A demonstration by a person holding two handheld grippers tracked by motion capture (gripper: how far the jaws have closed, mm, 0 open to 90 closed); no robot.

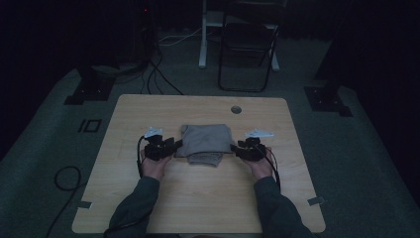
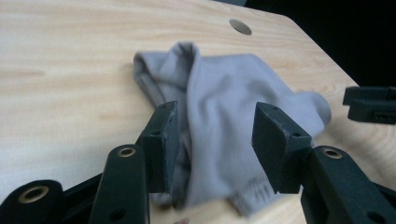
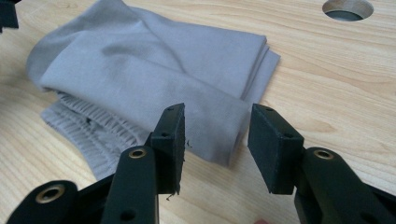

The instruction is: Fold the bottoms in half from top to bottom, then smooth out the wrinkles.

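Between our left gripper [image 1: 174, 147] and right gripper [image 1: 236, 148], both open and empty, grey folded cloth [image 1: 205, 143] lies on the wooden table [image 1: 208, 198]; beyond it, dark carpet [image 1: 366, 148] and a chair [image 1: 247, 44].

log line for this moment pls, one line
item: folded grey garment flat on table | left hand-held gripper: open, at garment's left edge | right hand-held gripper: open, at its right edge | held: nothing

Left gripper [image 2: 215, 140] w/ its two black jaws spread apart, nothing pinched. Folded grey knit cloth [image 2: 219, 102] sits btwn and just past them on the light wooden table [image 2: 60, 70]; other gripper's black tip [image 2: 369, 103] off to the right.
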